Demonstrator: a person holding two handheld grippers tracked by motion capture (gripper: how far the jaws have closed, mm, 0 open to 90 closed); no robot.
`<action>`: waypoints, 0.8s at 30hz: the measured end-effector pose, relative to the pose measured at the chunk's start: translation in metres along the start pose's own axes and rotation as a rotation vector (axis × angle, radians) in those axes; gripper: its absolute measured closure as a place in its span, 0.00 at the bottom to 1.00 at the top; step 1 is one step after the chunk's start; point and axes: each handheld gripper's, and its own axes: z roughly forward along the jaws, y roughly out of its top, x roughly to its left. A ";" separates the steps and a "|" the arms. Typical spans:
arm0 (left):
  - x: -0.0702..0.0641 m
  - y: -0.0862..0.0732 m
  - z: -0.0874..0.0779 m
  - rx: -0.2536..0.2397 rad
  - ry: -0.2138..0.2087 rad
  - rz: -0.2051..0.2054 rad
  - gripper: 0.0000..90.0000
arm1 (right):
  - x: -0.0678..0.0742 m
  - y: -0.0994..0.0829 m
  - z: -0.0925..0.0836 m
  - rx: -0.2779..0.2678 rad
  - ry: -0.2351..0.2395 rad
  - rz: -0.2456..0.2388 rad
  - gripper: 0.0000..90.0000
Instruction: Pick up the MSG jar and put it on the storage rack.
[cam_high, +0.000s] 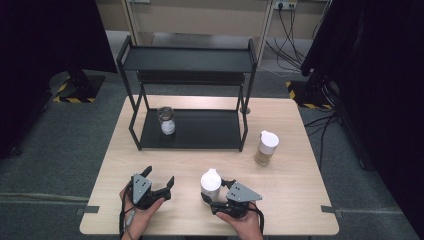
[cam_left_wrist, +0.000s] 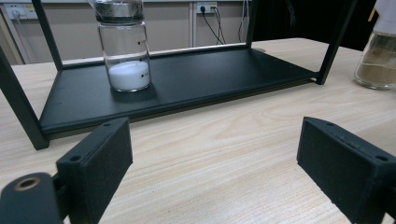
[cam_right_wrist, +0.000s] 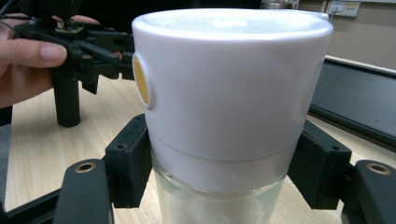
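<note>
Presently clamped: right gripper (cam_high: 209, 198), jaws closed onto the white-lidded jar (cam_high: 210, 184), pads pressing either side just under the lid, as seen in the right gripper view (cam_right_wrist: 219, 140). Standing on the table (cam_high: 295, 200) at about 6 o'clock, near the front edge, well apart from the black rack (cam_high: 190, 90) at 12 o'clock. Left gripper (cam_high: 159, 186) resting at 7 o'clock, jaws spread wide with nothing between them; bare tabletop showing between its pads in the left gripper view (cam_left_wrist: 210, 177).

Step in hand, by judgement: securing the jar for a lift, probably toward the rack's lower shelf (cam_left_wrist: 187, 88).

Recommended handling:
- Keep the grip level and square across the neck; glass below the lid likely slick, so no loosening.
- Raise straight up before travelling toward 12 o'clock; clear the rack's front rail.
- Set down apart from the glass jar (cam_high: 166, 121) already standing on the shelf at 11 o'clock.
- Hold upright throughout; contents loose.

Condition of the item: clear glass body, pale white filling visible at the bottom, tall white plastic lid with a small round yellowish spot on its side (cam_right_wrist: 141, 80). Upright, lid seated, no visible spillage. A similar white-capped jar (cam_high: 266, 148) with brownish contents standing at 2 o'clock, untouched.
</note>
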 end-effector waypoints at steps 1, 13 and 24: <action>0.000 0.000 0.000 0.000 0.000 0.001 0.11 | 0.000 0.001 -0.001 -0.002 -0.004 0.000 0.34; 0.000 0.000 0.000 -0.005 -0.001 0.005 0.11 | -0.002 0.016 -0.002 -0.031 -0.074 0.001 0.34; 0.000 0.000 0.000 -0.006 -0.003 0.005 0.11 | -0.012 0.033 -0.001 -0.071 -0.124 0.010 0.34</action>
